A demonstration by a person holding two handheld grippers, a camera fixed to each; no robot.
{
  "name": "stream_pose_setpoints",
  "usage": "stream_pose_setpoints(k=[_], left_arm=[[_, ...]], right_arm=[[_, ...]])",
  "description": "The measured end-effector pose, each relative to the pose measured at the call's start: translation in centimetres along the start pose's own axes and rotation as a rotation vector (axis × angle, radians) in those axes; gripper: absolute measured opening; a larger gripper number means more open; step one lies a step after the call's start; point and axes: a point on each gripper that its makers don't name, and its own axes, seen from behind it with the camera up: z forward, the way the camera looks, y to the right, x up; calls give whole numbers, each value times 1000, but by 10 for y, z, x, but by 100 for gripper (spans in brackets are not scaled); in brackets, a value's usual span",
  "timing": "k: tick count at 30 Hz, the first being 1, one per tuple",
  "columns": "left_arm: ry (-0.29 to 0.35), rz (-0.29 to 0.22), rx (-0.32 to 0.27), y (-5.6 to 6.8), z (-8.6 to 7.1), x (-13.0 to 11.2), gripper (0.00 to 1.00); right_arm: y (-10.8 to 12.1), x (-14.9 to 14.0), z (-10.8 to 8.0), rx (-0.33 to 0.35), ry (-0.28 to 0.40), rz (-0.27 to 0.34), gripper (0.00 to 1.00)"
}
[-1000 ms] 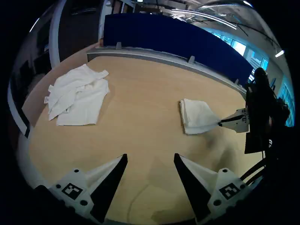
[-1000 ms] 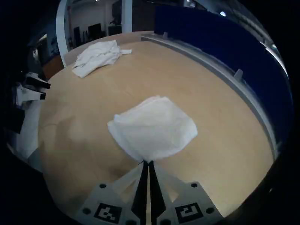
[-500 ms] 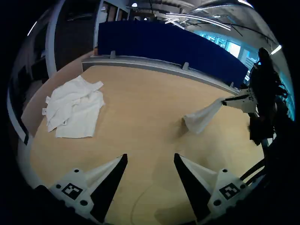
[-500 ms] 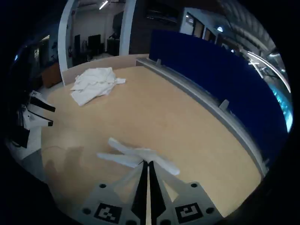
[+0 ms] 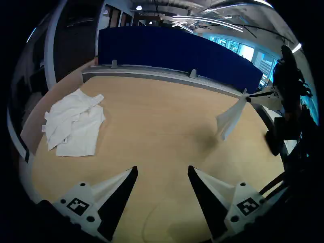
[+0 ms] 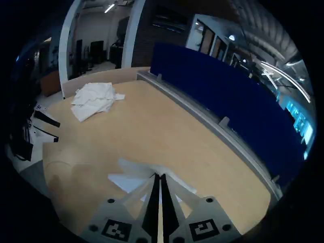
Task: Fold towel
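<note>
The surface [image 5: 162,109] is a broad, pale wood-grain top with a rounded near edge. Along its far side runs a grey rail [image 5: 162,75] carrying a dark blue partition [image 5: 174,46]. The towel [image 5: 231,118] is lifted off the wood. It hangs as a narrow white drape from the right gripper [image 5: 248,97], whose fingers are pressed together on the towel's top edge. The towel's shadow lies on the boards just beside its lower corner. In the right gripper view the same closed tips [image 6: 160,175] pinch the white cloth [image 6: 133,166], which fans out to either side.

The left gripper [image 5: 162,180] hovers near the front edge, fingers spread wide with nothing between them. A crumpled pile of white cloths [image 5: 73,123] lies well apart, at the far left of the surface. A person in dark clothing [image 5: 289,81] stands at the right. Overhead are long strip lights [image 5: 218,19], with bright windows [image 5: 243,50] behind the partition and a white column [image 6: 67,48] in the dim room beyond.
</note>
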Motion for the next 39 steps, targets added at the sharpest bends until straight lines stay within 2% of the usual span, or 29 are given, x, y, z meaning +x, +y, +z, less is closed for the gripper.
stream_pose_setpoints(k=[8,16,29,39], left_arm=[[0,7,-17,9,1,5,92],[-3,27,-22,17,1,7,92],[-9,44,-25,24,7,10,92],[-21,39,-21,35,6,9,92]], right_arm=[[27,-9,-23,-33,0,22,3],[52,-31,-46,-55,-19,36,3],[103,-82,-81,-86,-62,53,3],[140,-119,-102,-89,-98,60,3]])
